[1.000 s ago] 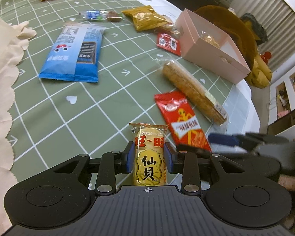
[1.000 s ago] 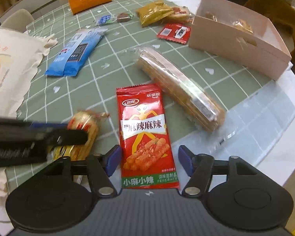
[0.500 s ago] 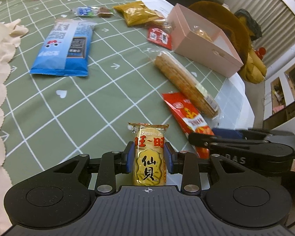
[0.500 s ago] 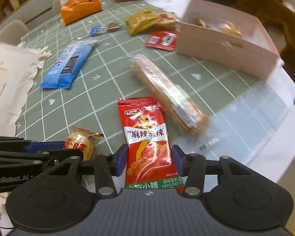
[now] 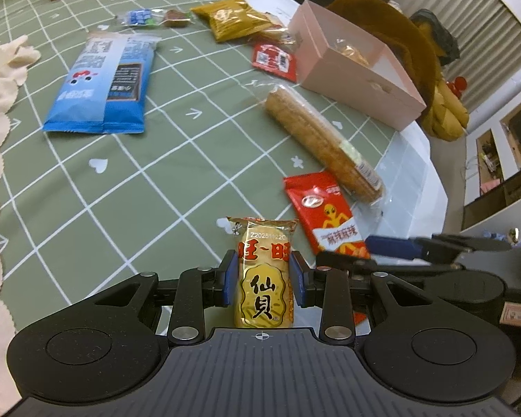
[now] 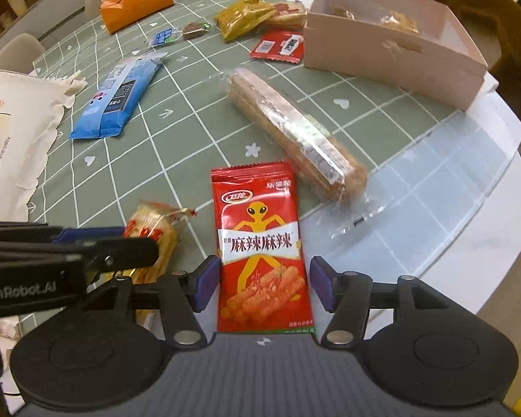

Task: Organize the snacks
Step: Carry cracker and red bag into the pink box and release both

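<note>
My left gripper [image 5: 263, 276] is shut on a yellow rice-cracker packet [image 5: 263, 271], which stands upright between the blue pads. It also shows in the right wrist view [image 6: 153, 232]. My right gripper [image 6: 260, 286] is open around a red spicy-snack packet [image 6: 260, 243] lying flat on the table, with a small gap between the packet and each pad. The red packet also shows in the left wrist view [image 5: 324, 213]. A pink box [image 6: 392, 45] holding several snacks stands at the far right.
On the green checked tablecloth [image 6: 191, 114] lie a long biscuit pack [image 6: 295, 132], a blue packet [image 6: 118, 97], a small red packet [image 6: 278, 47], a mustard packet [image 6: 243, 17], small candies [image 6: 177, 34] and an orange tissue box [image 6: 135, 3]. A white bag [image 6: 7, 139] is left.
My right gripper closed toward the red packet half a second ago and now stands wider around it. My left gripper keeps its hold on the yellow packet.
</note>
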`<act>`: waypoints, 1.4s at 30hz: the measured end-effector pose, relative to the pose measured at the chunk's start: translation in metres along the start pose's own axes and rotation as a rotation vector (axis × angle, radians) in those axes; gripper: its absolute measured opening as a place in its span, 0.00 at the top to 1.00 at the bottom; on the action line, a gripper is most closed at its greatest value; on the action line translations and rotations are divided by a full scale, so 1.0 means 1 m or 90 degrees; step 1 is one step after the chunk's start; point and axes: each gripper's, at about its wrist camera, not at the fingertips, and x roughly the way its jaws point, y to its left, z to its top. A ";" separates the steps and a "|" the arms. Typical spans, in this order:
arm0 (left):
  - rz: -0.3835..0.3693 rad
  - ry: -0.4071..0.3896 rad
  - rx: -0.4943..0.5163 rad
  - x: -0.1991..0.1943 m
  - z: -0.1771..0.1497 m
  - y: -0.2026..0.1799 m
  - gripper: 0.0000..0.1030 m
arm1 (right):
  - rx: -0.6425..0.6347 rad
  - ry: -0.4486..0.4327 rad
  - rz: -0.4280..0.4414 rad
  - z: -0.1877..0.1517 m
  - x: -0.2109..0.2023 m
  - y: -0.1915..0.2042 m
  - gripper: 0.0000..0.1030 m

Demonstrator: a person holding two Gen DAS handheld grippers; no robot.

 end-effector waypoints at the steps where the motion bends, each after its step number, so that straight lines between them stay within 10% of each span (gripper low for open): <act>1: 0.001 0.001 0.002 0.000 0.000 0.000 0.65 | -0.007 -0.004 -0.002 0.001 0.001 0.000 0.42; 13: 0.033 0.007 0.029 0.005 0.001 -0.010 0.65 | -0.077 -0.026 -0.011 0.021 0.016 0.003 0.33; 17: 0.031 0.011 0.032 0.006 0.002 -0.011 0.65 | -0.087 -0.029 -0.005 0.016 0.009 -0.001 0.50; 29: 0.010 -0.023 0.056 0.007 0.007 -0.027 0.65 | 0.008 -0.057 0.026 0.004 -0.040 -0.042 0.56; 42: -0.066 -0.226 0.159 -0.051 0.181 -0.122 0.65 | 0.046 -0.349 -0.023 0.141 -0.173 -0.130 0.56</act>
